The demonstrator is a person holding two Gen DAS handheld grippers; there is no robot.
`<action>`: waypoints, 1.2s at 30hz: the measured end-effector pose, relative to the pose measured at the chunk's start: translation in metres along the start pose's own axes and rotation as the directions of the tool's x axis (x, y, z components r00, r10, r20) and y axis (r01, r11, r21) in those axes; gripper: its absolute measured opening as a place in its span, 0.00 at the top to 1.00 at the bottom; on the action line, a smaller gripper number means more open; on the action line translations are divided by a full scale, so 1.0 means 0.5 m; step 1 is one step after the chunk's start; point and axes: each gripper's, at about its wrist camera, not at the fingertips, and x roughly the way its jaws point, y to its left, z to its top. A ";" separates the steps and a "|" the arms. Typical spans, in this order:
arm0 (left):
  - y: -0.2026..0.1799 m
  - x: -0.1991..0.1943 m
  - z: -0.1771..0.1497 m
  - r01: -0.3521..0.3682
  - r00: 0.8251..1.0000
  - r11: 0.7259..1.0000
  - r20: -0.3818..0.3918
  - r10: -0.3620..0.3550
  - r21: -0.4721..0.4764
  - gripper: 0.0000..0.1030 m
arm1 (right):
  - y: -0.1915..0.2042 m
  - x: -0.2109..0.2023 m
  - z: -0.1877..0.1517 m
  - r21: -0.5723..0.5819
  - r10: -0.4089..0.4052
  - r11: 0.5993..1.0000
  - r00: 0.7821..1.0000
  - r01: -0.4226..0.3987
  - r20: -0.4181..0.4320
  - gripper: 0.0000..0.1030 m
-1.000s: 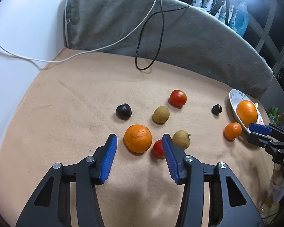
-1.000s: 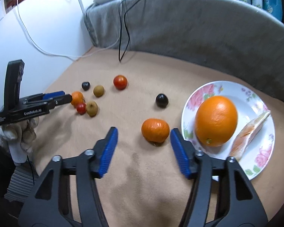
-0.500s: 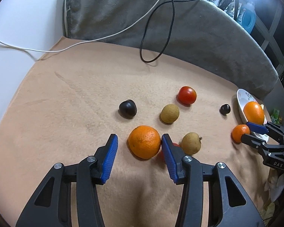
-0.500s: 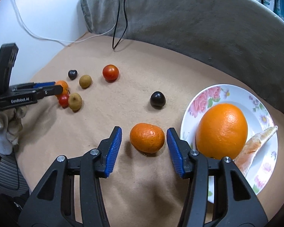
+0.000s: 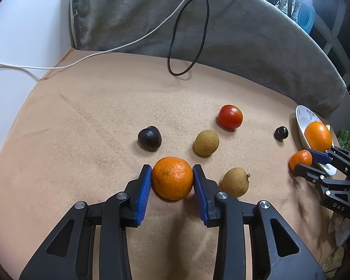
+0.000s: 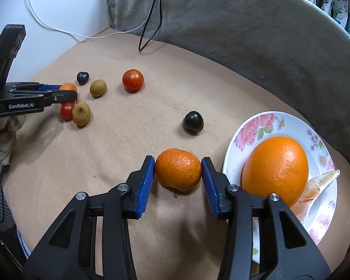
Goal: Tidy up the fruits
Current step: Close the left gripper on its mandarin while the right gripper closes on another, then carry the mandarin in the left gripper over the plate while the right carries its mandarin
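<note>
- Left wrist view showed the left gripper (image 5: 172, 178) angled downward at the tan blanket (image 5: 86, 121), its jaws having just closed until both blue pads pressed the sides of an orange mandarin (image 5: 172, 178) at lower centre of the frame.
- Just right of that mandarin lay a brown longan (image 5: 235, 182); above it sat a second longan (image 5: 206, 142), a dark plum (image 5: 149, 138) and a red tomato (image 5: 230, 116).
- Right wrist view showed the right gripper (image 6: 178, 170) likewise tilted down, its jaws having just closed onto a smaller mandarin (image 6: 178, 169), pads touching both sides, just left of the floral plate (image 6: 256, 130).
- On the plate rested a large orange (image 6: 275, 169) and an orange wedge (image 6: 315, 186).
- At left edge, a gloved hand (image 6: 2, 135) held the other gripper, which read "GenRobot.AI"; in the left wrist view the far gripper showed "DAS".
</note>
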 end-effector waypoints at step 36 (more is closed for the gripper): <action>-0.236 -0.054 0.051 0.185 0.970 0.968 0.126 -0.207 0.171 0.67 | -0.164 -0.164 -0.048 0.239 -0.027 0.971 0.982 -0.019 0.188 0.59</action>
